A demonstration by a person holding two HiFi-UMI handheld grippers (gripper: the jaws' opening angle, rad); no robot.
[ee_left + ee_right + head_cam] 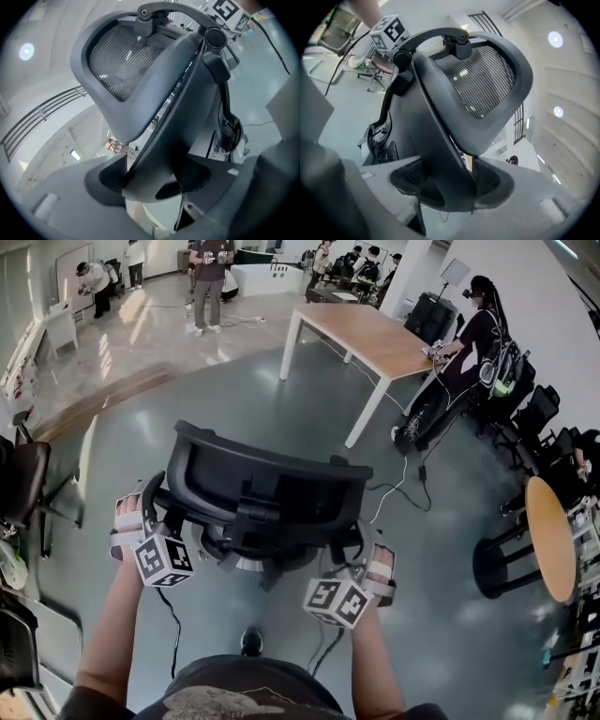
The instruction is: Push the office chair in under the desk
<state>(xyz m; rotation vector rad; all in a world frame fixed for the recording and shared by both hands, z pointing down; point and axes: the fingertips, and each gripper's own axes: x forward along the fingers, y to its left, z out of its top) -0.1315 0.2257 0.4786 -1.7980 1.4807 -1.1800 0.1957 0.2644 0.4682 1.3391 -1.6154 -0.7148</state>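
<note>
Hand-held grippers [150, 507] on half-hidden office chair [272, 486]

The head view looks steeply down on the chair [267, 493]; both gripper views look up its back from close, opposite sides.

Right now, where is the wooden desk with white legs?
In the head view the wooden desk stands upper right of centre, beyond the black mesh office chair across grey floor, a person in black at its right end.
</note>
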